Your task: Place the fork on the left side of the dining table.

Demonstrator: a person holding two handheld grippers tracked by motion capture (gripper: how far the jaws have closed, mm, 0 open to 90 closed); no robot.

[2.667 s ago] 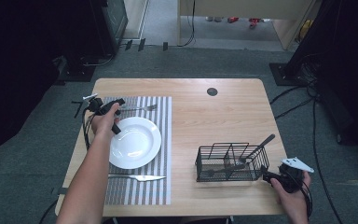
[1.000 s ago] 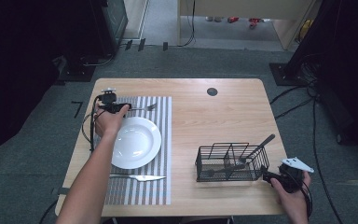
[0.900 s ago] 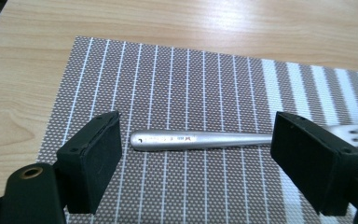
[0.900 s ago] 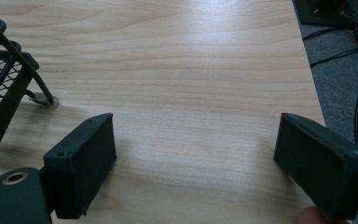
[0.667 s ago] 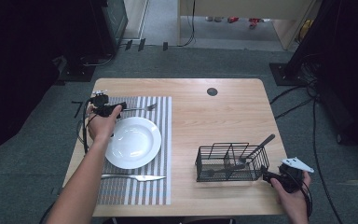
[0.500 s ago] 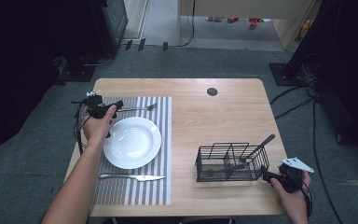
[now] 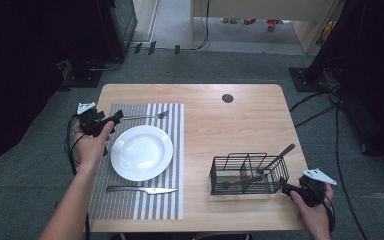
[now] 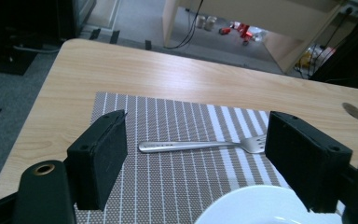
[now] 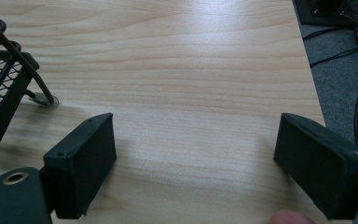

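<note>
A lab or studio room set up for recording

We see a lone wooden table (image 7: 240,125) on grey carpet (image 7: 45,145), ringed by dark equipment stands (image 7: 115,25) and loose cables (image 7: 340,125), with a staged place setting on a striped placemat (image 7: 145,200).

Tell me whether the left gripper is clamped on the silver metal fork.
No: the left gripper stands open, with the silver metal fork lying untouched on the striped placemat.

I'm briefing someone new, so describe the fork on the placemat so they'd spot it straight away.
Start at the striped placemat on the table's left half and find the white plate. The fork lies flat just beyond the plate, tines pointing right. The knife on the plate's near side has a blade instead.
</note>
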